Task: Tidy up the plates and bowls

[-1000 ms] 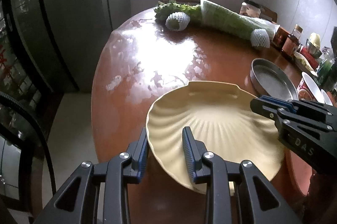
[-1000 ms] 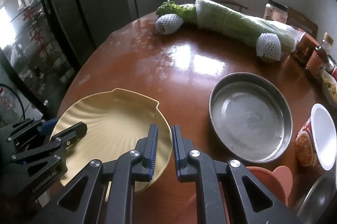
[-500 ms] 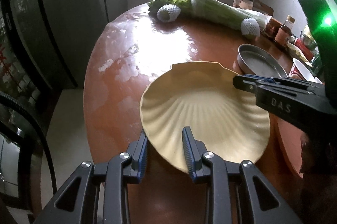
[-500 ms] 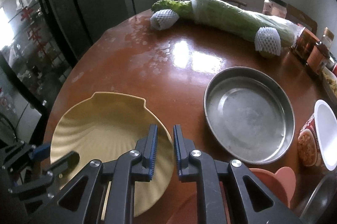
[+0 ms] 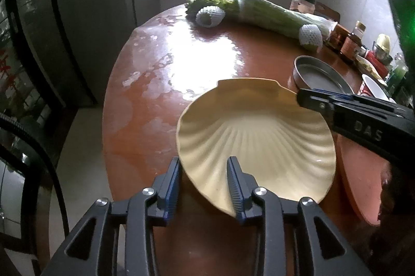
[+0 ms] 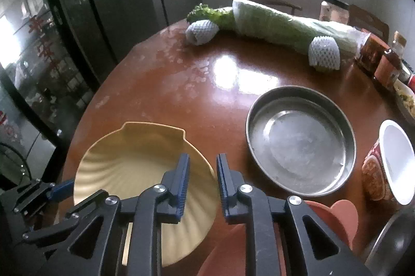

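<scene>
Both tools have just been opening. On the left tool (image 5: pixel 203 178) the near rim of the shell plate (image 5: pixel 255 143) is straddled by jaws set narrowly apart, one finger over the plate's inside and the other outside it; a gap is seen at the outer pad, so no firm pinch can be read. On the right tool (image 6: pixel 201 178) the plate's right edge lies between narrowly parted jaws, with daylight showing beside the right-hand pad. Compared with a second ago, when the right jaws were nearly shut, both grips have been loosened, and the plate has been brought closer to the table's near edge. This is judged to be a release: the plate appears to have been set down, partly over the salmon-coloured dish (image 5: pixel 359 180) at the near right, though contact underneath cannot be seen.

The shell plate is pale yellow, scallop-shaped, with ribs fanning outward and a flat notched tab at its far edge. Beyond it on the brown table (image 5: pixel 166 84) a steel pan (image 6: pixel 301 139) is seen, well apart, with a paper cup (image 6: pixel 395 161) further right.
</scene>
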`<state>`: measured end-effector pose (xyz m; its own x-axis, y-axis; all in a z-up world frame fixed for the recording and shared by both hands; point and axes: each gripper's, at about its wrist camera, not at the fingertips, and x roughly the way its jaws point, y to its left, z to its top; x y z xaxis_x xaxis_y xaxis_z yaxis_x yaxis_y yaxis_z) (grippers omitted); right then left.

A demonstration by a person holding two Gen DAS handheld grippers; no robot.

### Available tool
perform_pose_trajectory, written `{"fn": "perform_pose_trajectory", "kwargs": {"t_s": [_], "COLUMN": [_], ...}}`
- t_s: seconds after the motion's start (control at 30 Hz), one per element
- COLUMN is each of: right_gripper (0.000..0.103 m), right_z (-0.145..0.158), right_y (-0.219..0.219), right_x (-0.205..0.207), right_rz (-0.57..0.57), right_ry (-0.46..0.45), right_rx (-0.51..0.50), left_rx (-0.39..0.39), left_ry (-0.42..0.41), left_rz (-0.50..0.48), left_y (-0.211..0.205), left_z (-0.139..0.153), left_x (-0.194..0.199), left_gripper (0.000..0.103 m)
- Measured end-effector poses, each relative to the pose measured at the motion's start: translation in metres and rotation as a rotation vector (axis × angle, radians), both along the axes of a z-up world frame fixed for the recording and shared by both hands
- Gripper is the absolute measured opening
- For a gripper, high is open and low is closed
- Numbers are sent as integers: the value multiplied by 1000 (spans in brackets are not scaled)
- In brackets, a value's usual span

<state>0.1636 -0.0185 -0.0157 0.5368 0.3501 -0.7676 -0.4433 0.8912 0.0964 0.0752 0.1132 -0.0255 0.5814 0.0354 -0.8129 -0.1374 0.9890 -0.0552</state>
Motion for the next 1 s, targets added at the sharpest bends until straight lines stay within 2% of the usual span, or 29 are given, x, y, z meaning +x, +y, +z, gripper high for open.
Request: {"fn": "perform_pose_trajectory", "kwargs": {"t_s": [0.43, 0.5, 0.63, 1.0], "right_gripper": [32, 34, 50, 58], "right_z": [30, 36, 47, 61], "right_y": [-19, -22, -31, -68], "right_x": [-36, -44, -61, -92], "right_rz": [4, 7, 12, -20], "right_ry": [-69, -88, -131, -165], "right_rx": [39, 46, 67, 98], "left_rx": [29, 30, 33, 38], "left_ry": [-116, -129, -145, -168], "left_rz": [67, 61, 49, -15], "left_y": [6, 2, -6, -39], "left_z": [33, 37, 43, 55], "left_x": [-20, -23, -29, -42], "left_gripper": [51, 52, 54, 55]}}
